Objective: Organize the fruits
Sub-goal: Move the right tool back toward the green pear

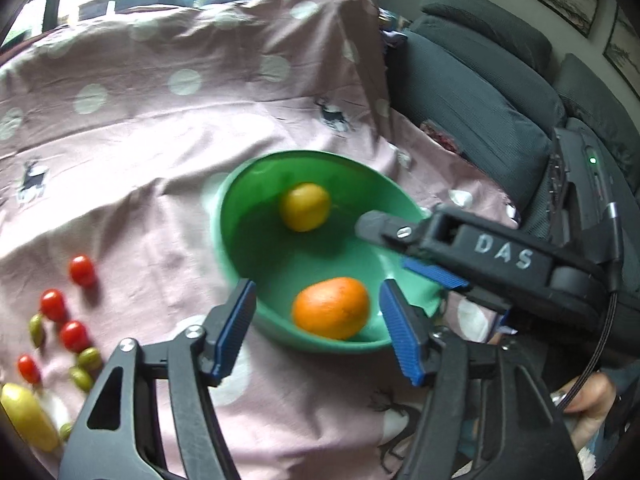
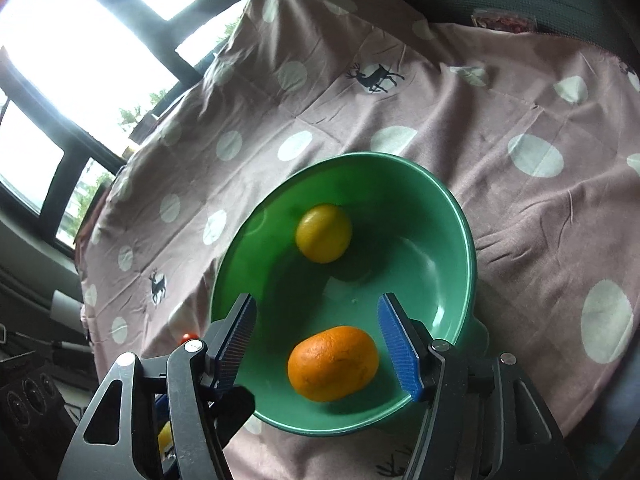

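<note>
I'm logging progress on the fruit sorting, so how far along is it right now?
Done: a round orange fruit and a smaller yellow fruit lie in the green plastic bowl. In hand: nothing; the left gripper and right gripper both stand open over the bowl. Left: small red tomatoes, green olive-like fruits and a long yellow fruit lie loose on the pink dotted cloth.

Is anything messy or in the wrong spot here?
Yes. The green bowl holds only the orange and a yellow fruit. The cherry tomatoes, green olives and a lemon lie scattered on the pink cloth beside it, not yet sorted.
</note>
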